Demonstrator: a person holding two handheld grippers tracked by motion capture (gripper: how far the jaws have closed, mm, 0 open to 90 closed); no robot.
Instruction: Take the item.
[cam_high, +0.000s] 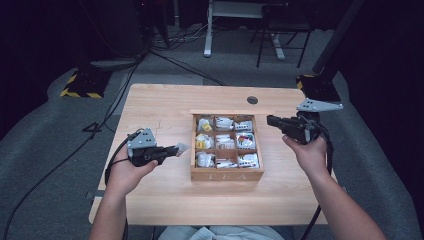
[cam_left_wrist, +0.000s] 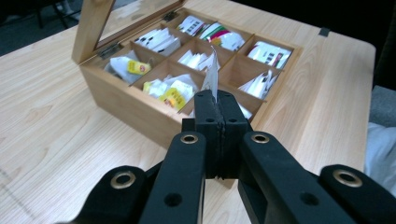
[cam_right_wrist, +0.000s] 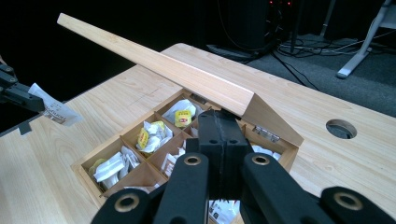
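Tea bag (cam_left_wrist: 212, 74), white, seemingly printed paper, pinched upright in jaws.

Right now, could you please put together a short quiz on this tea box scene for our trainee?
1. True or false: the left gripper is shut on a tea bag packet.
2. How many compartments does the wooden tea box have?
3. The box lid is: A) shut B) open C) removed.

Key: 1 true; 2 nine; 3 B.
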